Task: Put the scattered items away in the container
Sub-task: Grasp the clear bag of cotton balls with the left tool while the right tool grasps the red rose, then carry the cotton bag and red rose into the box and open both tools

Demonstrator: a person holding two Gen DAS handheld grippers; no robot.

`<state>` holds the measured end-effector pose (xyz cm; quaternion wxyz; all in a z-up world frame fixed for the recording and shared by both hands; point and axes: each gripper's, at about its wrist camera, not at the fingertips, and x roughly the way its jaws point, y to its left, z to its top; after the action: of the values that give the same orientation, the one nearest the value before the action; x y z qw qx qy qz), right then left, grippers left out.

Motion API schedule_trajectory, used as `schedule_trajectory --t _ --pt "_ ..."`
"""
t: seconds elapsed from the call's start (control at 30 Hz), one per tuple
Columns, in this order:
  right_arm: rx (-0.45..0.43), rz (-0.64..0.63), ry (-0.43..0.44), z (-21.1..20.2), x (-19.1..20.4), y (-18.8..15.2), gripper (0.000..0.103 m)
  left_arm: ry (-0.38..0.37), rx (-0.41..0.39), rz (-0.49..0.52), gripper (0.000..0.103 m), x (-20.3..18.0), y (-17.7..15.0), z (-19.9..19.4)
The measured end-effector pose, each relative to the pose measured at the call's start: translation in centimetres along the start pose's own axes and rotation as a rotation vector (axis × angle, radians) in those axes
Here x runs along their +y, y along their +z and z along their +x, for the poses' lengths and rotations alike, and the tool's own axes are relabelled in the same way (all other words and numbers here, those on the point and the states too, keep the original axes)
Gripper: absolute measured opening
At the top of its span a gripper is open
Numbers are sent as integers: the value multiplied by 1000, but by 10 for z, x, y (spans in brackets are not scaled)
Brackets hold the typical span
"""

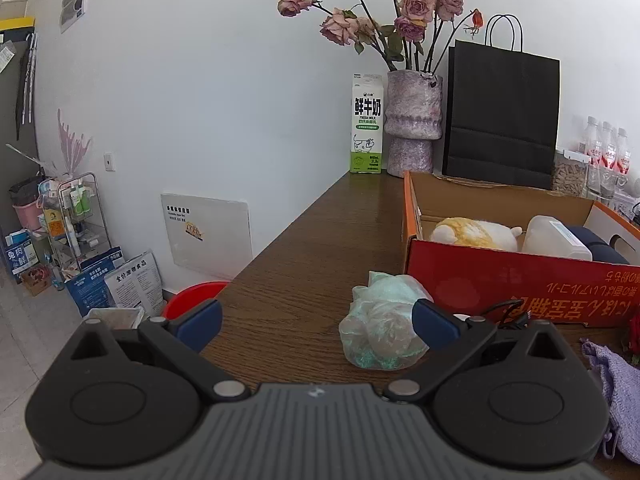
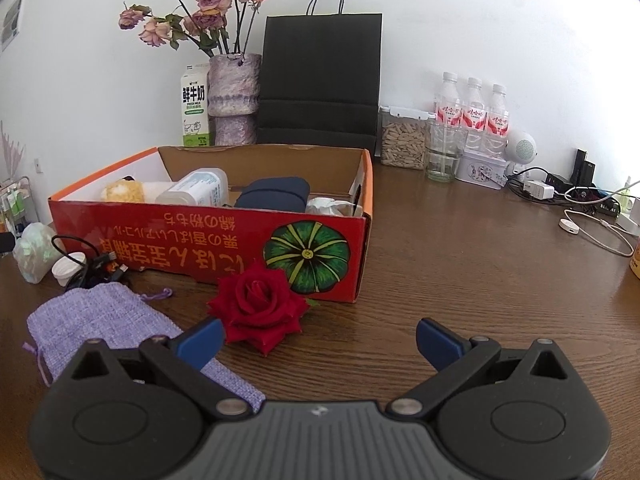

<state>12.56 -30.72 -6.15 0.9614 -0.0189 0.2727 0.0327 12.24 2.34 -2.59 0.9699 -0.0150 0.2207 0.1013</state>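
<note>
Red cardboard box mid-table, part filled: plush toy, plastic bottle, dark pouch. Outside, along its front wall: red rose, lilac drawstring bag, black cable, plastic bag bundle. Left gripper jaws spread, bundle beside right finger (likely next pick). Right gripper jaws spread, empty, near rose. Box floor hidden behind wall.

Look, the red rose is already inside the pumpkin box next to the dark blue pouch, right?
Not quite. The red rose is not in the pumpkin box yet; it lies on the table just in front of the box, as the right wrist view shows. The dark blue pouch really is inside the box.
</note>
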Motion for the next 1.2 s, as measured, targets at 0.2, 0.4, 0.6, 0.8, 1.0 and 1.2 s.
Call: schedule_trajectory --t 0.2,0.4,0.6,0.8,1.0,1.2 --pt "21 40 20 18 8 14 101 -36 25 3 103 -11 1 19" --pt "37 30 -3 33 14 17 98 -85 47 -5 103 -14 4 31" --pt "52 58 21 36 10 17 89 -128 88 -30 103 -11 4 39" --pt "79 40 51 38 12 15 78 -143 95 -38 95 -10 3 39" --pt "70 26 70 35 15 14 59 -157 114 -55 48 -9 1 40" --pt "-7 8 68 21 19 13 54 -107 62 -51 46 -7 0 27"
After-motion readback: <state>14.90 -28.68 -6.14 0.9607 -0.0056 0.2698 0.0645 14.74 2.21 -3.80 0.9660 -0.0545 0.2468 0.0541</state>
